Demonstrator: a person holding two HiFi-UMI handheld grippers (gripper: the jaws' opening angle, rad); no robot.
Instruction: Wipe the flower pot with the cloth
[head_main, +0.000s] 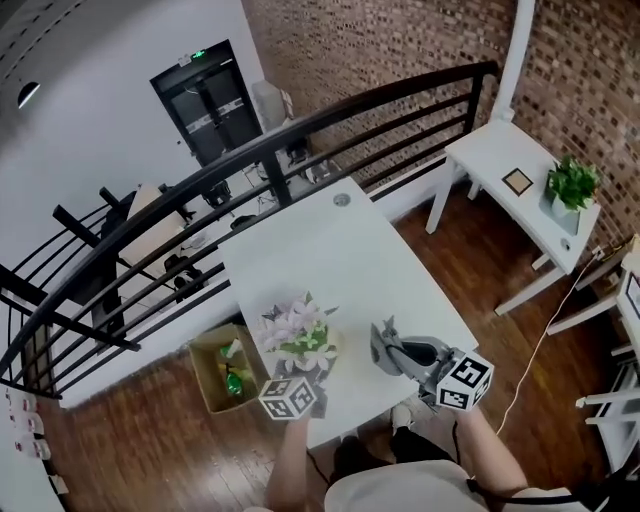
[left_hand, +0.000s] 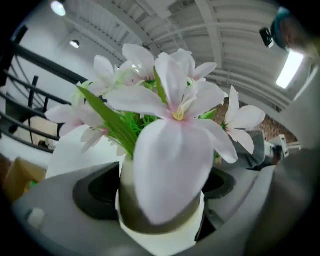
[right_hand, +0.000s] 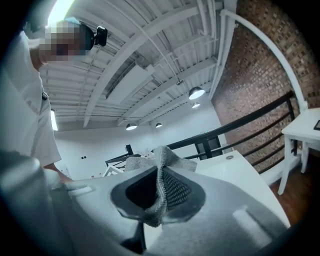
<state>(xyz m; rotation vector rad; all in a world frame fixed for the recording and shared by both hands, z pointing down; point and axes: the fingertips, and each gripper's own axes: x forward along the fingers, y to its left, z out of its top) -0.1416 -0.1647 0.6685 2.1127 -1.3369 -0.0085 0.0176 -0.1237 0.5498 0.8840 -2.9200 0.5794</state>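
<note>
My left gripper (head_main: 305, 372) is shut on a small flower pot (left_hand: 160, 210), olive above and cream below, which fills the gap between the jaws in the left gripper view. Pale pink flowers (head_main: 297, 330) with green leaves rise from the pot and hide it in the head view. My right gripper (head_main: 392, 355) is shut on a grey woven cloth (right_hand: 160, 187) that stands up bunched between its jaws. In the head view the cloth (head_main: 384, 345) sticks out toward the flowers, a short gap to their right. Both grippers hover over the near end of the white table (head_main: 345, 255).
A cardboard box (head_main: 222, 372) with green items sits on the wooden floor left of the table. A black railing (head_main: 250, 155) runs behind the table. At the right stands another white table (head_main: 510, 160) with a potted plant (head_main: 570, 190) and a small frame (head_main: 517, 181).
</note>
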